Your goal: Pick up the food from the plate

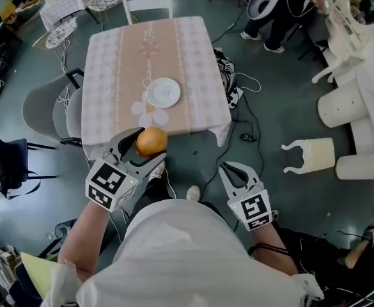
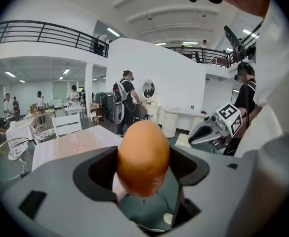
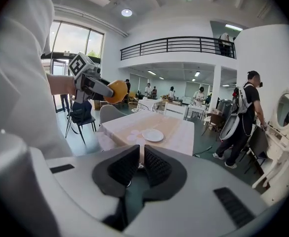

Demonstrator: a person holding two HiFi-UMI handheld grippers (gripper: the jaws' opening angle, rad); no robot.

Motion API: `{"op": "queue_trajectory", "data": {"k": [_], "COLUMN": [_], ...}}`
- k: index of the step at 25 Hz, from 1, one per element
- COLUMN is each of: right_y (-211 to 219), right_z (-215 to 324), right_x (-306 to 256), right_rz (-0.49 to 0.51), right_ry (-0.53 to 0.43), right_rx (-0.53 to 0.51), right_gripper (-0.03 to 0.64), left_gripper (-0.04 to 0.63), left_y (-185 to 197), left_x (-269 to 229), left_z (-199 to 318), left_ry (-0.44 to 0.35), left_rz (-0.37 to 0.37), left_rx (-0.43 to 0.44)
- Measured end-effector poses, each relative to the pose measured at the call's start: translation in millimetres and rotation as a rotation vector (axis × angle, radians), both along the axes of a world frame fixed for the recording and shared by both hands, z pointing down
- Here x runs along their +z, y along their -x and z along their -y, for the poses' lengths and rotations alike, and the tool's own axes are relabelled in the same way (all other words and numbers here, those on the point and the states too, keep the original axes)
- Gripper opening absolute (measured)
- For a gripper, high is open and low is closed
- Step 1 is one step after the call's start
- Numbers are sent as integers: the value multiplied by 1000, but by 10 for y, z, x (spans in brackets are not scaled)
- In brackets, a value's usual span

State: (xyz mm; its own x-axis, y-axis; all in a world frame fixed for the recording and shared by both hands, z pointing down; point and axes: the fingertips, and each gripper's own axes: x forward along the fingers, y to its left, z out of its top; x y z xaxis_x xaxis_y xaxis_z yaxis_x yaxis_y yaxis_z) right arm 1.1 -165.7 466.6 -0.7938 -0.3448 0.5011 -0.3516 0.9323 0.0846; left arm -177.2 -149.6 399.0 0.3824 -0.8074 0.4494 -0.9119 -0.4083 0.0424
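Head view first: the left tool [image 1: 143, 149] is clamped on the food [image 1: 151, 141], a round orange thing, and it's held up in the air, clear of the bench [image 1: 110, 62]. The white plate [image 1: 163, 93] sits bare on the bench, out ahead of that tool's tips and below them. The right tool [image 1: 231, 169] hangs off to the side, well apart from both.

Left gripper view: the food is right between the jaws. Its long axis stands upright and the pads press in on its two narrow sides, so the grip looks pretty snug to me.

Right gripper view: the jaws are pulled nearly together with nothing between them. The food is up and off to the left of this tool, and the plate is straight ahead past the tips.

So I'd say the pick-up is basically done, and the left hand is the one that counts.
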Motion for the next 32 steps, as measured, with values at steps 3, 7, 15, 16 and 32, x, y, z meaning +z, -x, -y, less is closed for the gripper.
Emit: {"op": "queue_trajectory", "data": {"k": [3, 7, 15, 16, 32], "right_y": [-32, -91, -160, -174, -440], "right_z": [-22, -41, -82, -92, -116], "right_x": [16, 5, -26, -23, -10], "right_rz": [0, 1, 8, 6, -8], "right_ry": [-3, -5, -6, -6, -26], "right_rx": [-36, -74, -136, -144, -143], "right_gripper": [33, 26, 21, 21, 12], "left_gripper": [337, 337, 337, 337, 337], "left_y": [-109, -298, -580, -599, -866], "left_x": [-62, -155, -188, -193, -199], "left_z": [-125, -247, -319, -309, -223], "left_ry": [-14, -30, -37, -40, -43], "left_rz": [-14, -31, -26, -22, -1], "left_rx": [-32, -55, -54, -51, -13]}}
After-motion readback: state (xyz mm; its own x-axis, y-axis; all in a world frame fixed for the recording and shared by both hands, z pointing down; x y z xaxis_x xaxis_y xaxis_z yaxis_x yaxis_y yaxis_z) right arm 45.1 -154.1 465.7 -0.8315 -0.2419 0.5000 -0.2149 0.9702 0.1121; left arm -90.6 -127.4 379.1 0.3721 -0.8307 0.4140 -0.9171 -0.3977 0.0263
